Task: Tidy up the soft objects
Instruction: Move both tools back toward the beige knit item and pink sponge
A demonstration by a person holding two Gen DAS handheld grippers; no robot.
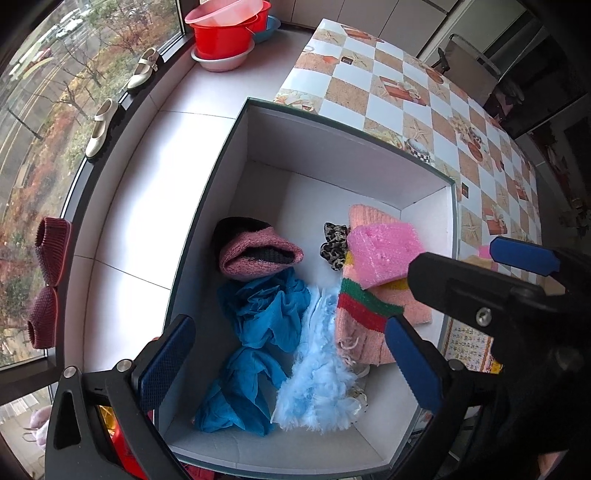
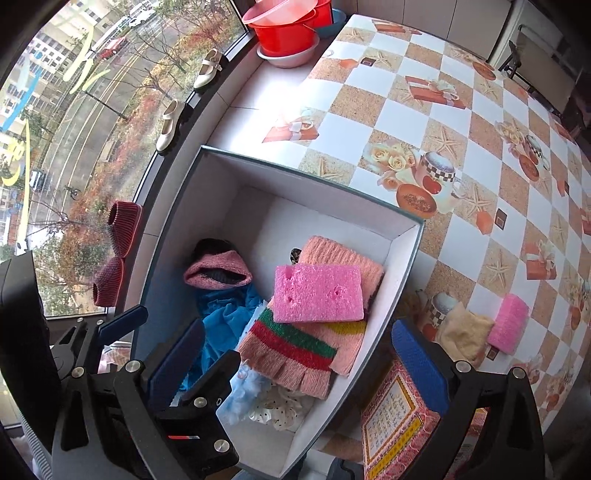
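Observation:
A white open box holds soft things. Inside lie a pink sponge on a pink knit scarf with a striped end, a blue cloth, a light-blue fluffy piece, a pink and black knit hat and a leopard scrunchie. My left gripper hangs open above the box, nothing between its pads. My right gripper is open beside it, also with nothing in it. A second pink sponge and a beige cloth lie on the table.
The box stands by a table with a checkered cloth. A red patterned packet lies by the box's right wall. Cream shoes and red knit slippers sit on the window sill. Stacked basins are at the back.

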